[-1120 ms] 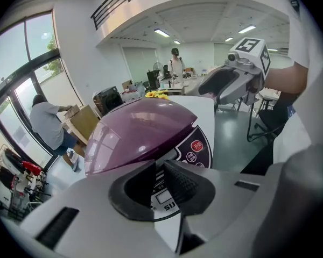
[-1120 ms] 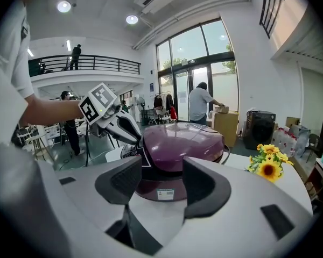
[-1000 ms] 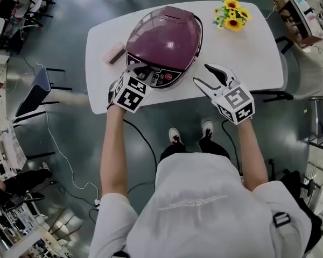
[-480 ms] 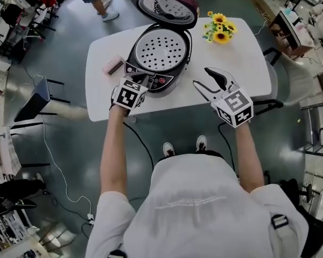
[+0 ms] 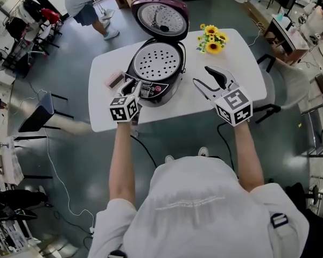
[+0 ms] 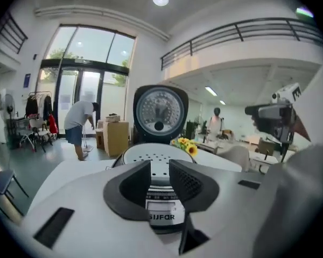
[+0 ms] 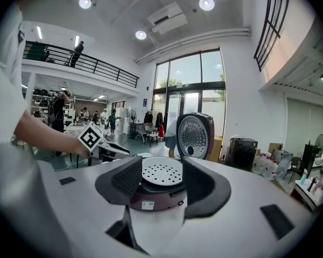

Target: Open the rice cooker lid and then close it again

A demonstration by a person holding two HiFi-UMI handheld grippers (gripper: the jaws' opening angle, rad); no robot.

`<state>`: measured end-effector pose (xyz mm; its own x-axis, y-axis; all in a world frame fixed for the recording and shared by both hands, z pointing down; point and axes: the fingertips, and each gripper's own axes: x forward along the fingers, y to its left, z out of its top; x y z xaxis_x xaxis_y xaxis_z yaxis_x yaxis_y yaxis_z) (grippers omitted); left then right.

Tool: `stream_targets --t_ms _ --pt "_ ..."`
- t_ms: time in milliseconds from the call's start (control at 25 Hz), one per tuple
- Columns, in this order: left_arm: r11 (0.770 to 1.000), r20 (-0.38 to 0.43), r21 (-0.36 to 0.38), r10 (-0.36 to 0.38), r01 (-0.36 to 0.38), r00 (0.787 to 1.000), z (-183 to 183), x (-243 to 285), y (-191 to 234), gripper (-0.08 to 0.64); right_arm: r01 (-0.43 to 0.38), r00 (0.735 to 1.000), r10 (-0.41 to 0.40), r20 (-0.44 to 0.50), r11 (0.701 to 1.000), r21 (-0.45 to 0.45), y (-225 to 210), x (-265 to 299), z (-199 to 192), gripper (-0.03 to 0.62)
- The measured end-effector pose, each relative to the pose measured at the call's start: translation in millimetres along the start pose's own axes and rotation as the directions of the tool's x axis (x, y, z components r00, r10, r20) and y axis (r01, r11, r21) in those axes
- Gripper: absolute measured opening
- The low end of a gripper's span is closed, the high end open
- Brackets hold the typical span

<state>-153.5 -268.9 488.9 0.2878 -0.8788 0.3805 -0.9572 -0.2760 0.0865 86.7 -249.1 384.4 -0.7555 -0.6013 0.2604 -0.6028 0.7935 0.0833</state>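
Observation:
The purple rice cooker (image 5: 153, 71) stands on the white table (image 5: 247, 74) with its lid (image 5: 160, 16) swung up and back, baring the perforated inner plate. My left gripper (image 5: 131, 86) hovers at the cooker's front edge over the control panel; its jaws have just been opening and nothing is pinched between them. In the left gripper view the gripper (image 6: 160, 168) frames the cooker's label and plate (image 6: 153, 157) below the raised lid (image 6: 160, 110). My right gripper (image 5: 203, 75) hangs open to the right of the cooker, empty. In its own view the gripper (image 7: 160, 171) faces the cooker (image 7: 156, 192) and the lid (image 7: 194, 135).
A bunch of sunflowers (image 5: 211, 39) sits at the table's back right. A small pink object (image 5: 114, 79) lies left of the cooker. A person (image 5: 83, 4) stands beyond the table. A dark chair (image 5: 35, 112) is at the left, and a cable (image 5: 145, 147) runs under the table.
The lid has gone from shut to fully raised. My left gripper has lifted off the front latch, rolled and opened its jaws. The right gripper has risen a little, still open.

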Motion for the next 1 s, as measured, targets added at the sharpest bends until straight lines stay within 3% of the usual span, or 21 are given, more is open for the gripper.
stream_targets --t_ms 120,360,560,720,1000 --pt "1.000 0.095 0.003 0.027 -0.028 0.995 26.8 -19.3 -1.9 0.119 0.049 0.999 -0.050 0.005 0.999 0.010 -15.1 -3.8 6.6 0.220" --pt "0.988 0.205 0.140 0.038 -0.067 0.978 81.3 -58.2 -24.4 0.118 0.098 0.995 -0.097 0.031 0.995 -0.015 -27.6 -9.4 27.8 0.204" --pt "0.978 0.263 0.199 0.006 -0.060 0.965 113.4 -82.5 -38.8 0.118 0.105 0.991 -0.104 0.083 0.994 -0.010 -28.5 -12.4 48.8 0.204" --pt "0.955 0.258 0.281 0.022 -0.097 0.966 118.7 -92.3 -39.3 0.118 0.107 0.989 -0.105 0.108 0.994 -0.012 -25.1 -11.3 62.9 0.199" --pt "0.972 0.248 0.213 0.049 -0.104 0.968 103.6 -103.2 -19.9 0.118 0.132 0.983 -0.140 0.118 0.989 0.071 -19.5 -10.0 58.5 0.201"
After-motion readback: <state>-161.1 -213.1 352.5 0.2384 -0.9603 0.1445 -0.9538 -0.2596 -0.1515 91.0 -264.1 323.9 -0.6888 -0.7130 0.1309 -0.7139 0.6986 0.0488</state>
